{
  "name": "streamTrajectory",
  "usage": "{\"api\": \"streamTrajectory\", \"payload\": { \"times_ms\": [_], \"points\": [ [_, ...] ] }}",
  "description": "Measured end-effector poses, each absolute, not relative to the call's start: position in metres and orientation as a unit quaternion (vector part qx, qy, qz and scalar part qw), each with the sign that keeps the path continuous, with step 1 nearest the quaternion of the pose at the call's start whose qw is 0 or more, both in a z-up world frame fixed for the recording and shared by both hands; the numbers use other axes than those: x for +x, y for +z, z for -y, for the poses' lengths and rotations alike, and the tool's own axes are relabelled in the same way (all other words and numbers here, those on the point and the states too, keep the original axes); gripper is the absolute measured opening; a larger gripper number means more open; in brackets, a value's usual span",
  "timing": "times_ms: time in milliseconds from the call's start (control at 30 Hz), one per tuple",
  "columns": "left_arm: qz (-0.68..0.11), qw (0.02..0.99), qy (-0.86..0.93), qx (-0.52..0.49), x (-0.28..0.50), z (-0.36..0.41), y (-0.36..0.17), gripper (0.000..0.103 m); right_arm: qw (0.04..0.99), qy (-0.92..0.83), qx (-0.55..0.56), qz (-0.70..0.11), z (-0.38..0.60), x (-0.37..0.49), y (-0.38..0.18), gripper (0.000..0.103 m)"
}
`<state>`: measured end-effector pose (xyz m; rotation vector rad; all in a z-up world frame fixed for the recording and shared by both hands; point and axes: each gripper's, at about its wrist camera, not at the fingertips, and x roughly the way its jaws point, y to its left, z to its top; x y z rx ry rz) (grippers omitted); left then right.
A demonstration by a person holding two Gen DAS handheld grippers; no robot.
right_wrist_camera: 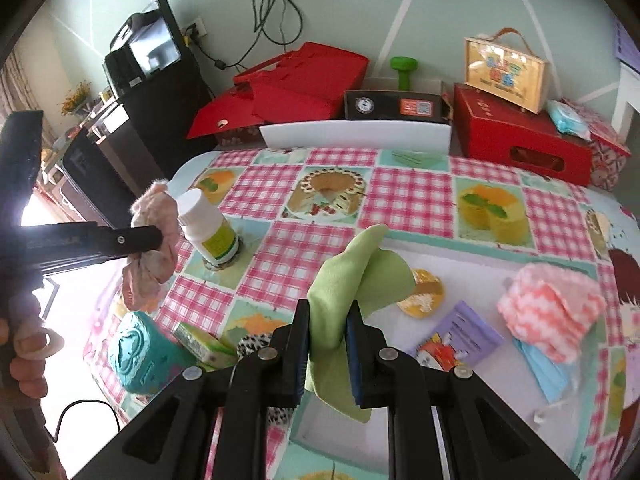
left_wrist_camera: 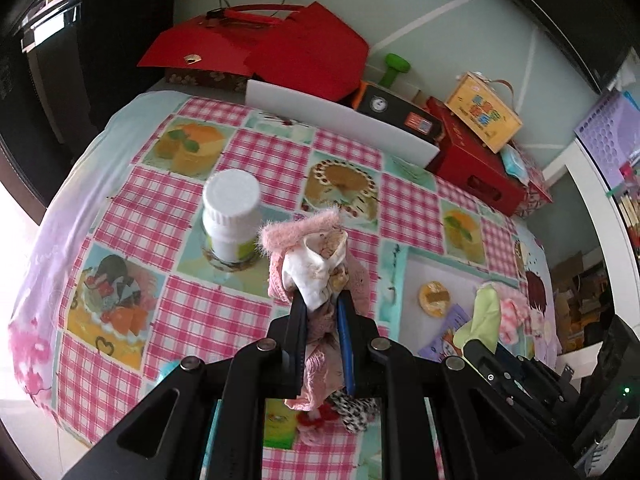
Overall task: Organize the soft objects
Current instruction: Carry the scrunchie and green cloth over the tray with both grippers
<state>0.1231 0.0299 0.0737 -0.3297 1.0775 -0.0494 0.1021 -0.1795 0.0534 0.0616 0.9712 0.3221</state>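
I have the left gripper (left_wrist_camera: 322, 300) clenched on a pink sock (left_wrist_camera: 304, 240), the right gripper (right_wrist_camera: 329, 316) on a green cloth (right_wrist_camera: 352, 276); both hang above the worktop (right_wrist_camera: 400, 184), the pink towel (right_wrist_camera: 548, 312) nearest my right

Setting: a lived-in home room, not a lab or shop. Table covered by a pink checked tablecloth (right_wrist_camera: 404, 184) printed with cakes; red gift boxes (right_wrist_camera: 520, 144), a green dumbbell (right_wrist_camera: 403, 70) and a toy case (right_wrist_camera: 505, 76) crowd the pale green wall. Black television (right_wrist_camera: 154, 46) on a cabinet, dried flowers (right_wrist_camera: 76, 98) beside.
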Motion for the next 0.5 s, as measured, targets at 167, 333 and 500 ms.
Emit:
{"api": "streamTrajectory", "payload": {
  "times_ms": [167, 333, 500],
  "points": [
    [-0.515, 0.844, -0.042, -0.145, 0.113, -0.008, 0.075, 0.015, 0.871, 0.14, 0.033, -0.47, 0.197, 0.088, 0.052, 0.018],
    [-0.519, 0.842, -0.066, -0.127, 0.106, 0.019, 0.079, 0.015, 0.868, 0.123, 0.044, -0.479, 0.215, 0.079, 0.048, 0.018],
    [-0.523, 0.842, -0.081, -0.109, 0.102, 0.043, 0.079, 0.015, 0.868, 0.106, 0.054, -0.481, 0.235, 0.071, 0.044, 0.018]
  ]
}}
